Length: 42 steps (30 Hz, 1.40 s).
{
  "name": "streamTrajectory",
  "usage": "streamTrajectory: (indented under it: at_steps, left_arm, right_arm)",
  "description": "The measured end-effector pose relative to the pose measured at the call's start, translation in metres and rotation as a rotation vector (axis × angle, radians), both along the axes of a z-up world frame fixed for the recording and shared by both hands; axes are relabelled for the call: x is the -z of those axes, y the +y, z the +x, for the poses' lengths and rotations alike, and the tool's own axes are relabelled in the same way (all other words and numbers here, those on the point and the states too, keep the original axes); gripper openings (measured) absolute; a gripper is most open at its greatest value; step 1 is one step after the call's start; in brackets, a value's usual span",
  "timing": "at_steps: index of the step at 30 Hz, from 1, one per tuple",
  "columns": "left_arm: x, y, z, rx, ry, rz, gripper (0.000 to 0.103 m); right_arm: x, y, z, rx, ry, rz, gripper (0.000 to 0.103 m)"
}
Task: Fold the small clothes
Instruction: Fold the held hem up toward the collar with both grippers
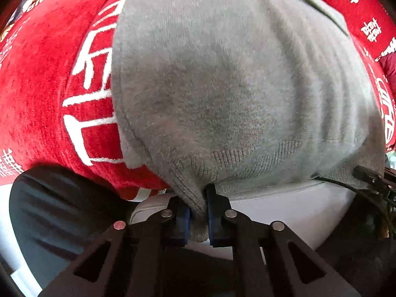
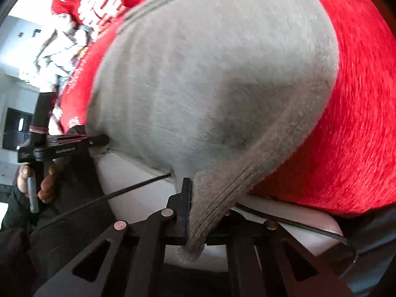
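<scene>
A grey knit garment (image 1: 235, 79) lies spread over a red cloth with white lettering (image 1: 44, 79). My left gripper (image 1: 199, 212) is shut on the garment's ribbed near edge, which hangs down between the blue pads. In the right wrist view the same grey garment (image 2: 210, 79) fills the middle. My right gripper (image 2: 196, 210) is shut on another ribbed corner of it; the right finger is hidden behind the fabric. The left gripper (image 2: 99, 139) also shows at the left of the right wrist view, held by a hand, pinching the garment's edge.
The red cloth (image 2: 358, 123) covers a white table whose near edge (image 1: 284, 208) shows below the garment. A pile of pale crumpled clothes (image 2: 57, 57) lies at the far left. A black cable (image 2: 104, 198) runs across the table edge.
</scene>
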State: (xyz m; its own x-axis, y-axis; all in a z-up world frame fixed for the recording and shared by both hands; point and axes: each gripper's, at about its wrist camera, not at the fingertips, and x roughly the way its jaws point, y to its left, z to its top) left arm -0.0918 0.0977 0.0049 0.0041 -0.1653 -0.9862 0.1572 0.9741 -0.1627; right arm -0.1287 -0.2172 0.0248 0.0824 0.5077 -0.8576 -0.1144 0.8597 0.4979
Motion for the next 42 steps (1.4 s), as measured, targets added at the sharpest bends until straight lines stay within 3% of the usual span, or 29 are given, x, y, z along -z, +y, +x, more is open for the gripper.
streamTrajectory:
  at_steps: [7,13,20,24,31,42]
  left_arm:
    - [-0.047,0.012,-0.019,0.023,-0.13,-0.06,0.011]
    - [-0.091,0.019,-0.029,0.015,-0.262,-0.159,0.011]
    - [-0.125,0.048,-0.009,-0.006,-0.393,-0.249,0.011]
    - [-0.119,0.04,0.017,-0.035,-0.424,-0.267,0.011]
    - [-0.137,0.028,0.043,-0.077,-0.478,-0.305,0.011]
    - [-0.15,0.034,0.094,-0.168,-0.485,-0.378,0.011]
  right_arm:
    - [-0.025,-0.021,-0.006,0.001,-0.09,0.087,0.007]
    - [-0.06,-0.059,-0.012,0.037,-0.201,0.205,0.007]
    - [-0.094,-0.071,-0.008,0.071,-0.307,0.296,0.007]
    - [-0.108,-0.075,0.0,0.092,-0.362,0.285,0.007]
    - [-0.126,-0.075,0.027,0.159,-0.405,0.28,0.007]
    - [-0.145,-0.072,0.083,0.238,-0.428,0.29,0.007]
